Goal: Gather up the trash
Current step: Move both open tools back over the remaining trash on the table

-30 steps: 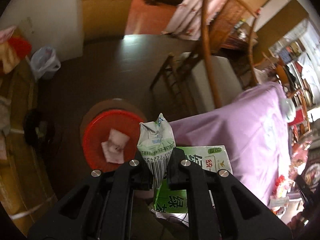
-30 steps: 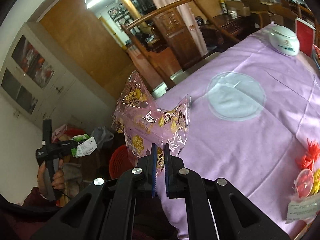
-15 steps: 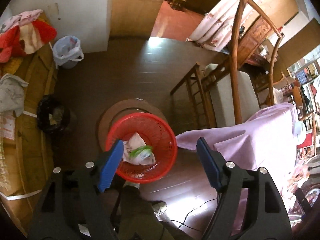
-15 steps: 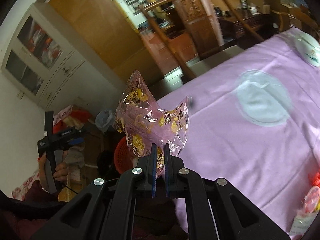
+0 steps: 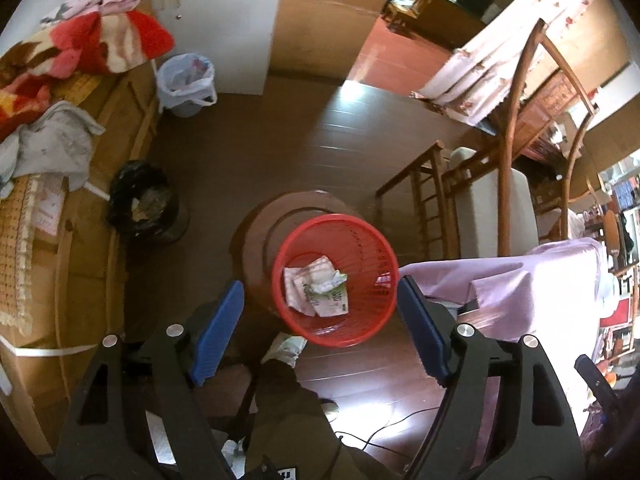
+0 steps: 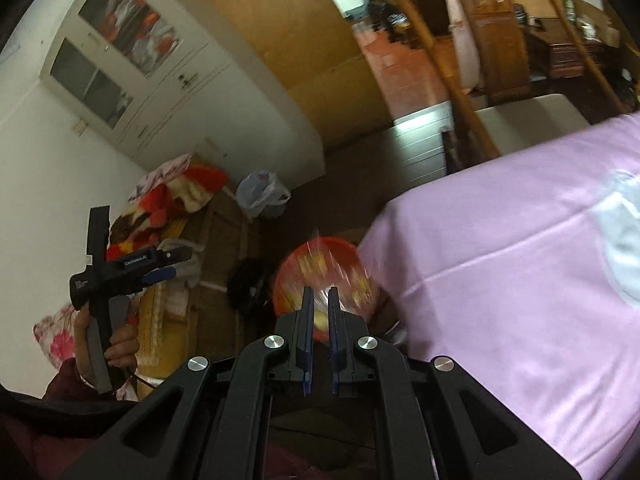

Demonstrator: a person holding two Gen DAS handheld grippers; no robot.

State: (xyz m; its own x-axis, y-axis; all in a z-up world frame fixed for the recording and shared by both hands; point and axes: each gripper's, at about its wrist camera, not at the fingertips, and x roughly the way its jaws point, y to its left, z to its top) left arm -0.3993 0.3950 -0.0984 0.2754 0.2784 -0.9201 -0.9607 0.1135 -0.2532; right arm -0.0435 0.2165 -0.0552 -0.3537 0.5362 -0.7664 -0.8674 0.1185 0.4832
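- Dark wooden floor holds a red basket (image 5: 335,280), trash inside, beside the purple-clothed table (image 6: 520,264).
- Left gripper (image 5: 320,332) hangs spread and empty above it.
- Right gripper (image 6: 319,312) pinches a floral wrapper (image 6: 340,276); the basket lies just beyond its fingertips.

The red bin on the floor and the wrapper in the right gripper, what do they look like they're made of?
The red bin looks like moulded plastic: glossy, uniform red, with slotted lattice walls that let the floor show through. The wrapper pinched in the right gripper looks like thin clear plastic film printed with yellow patterns; the bin shows through it, though motion blur leaves the finish uncertain.
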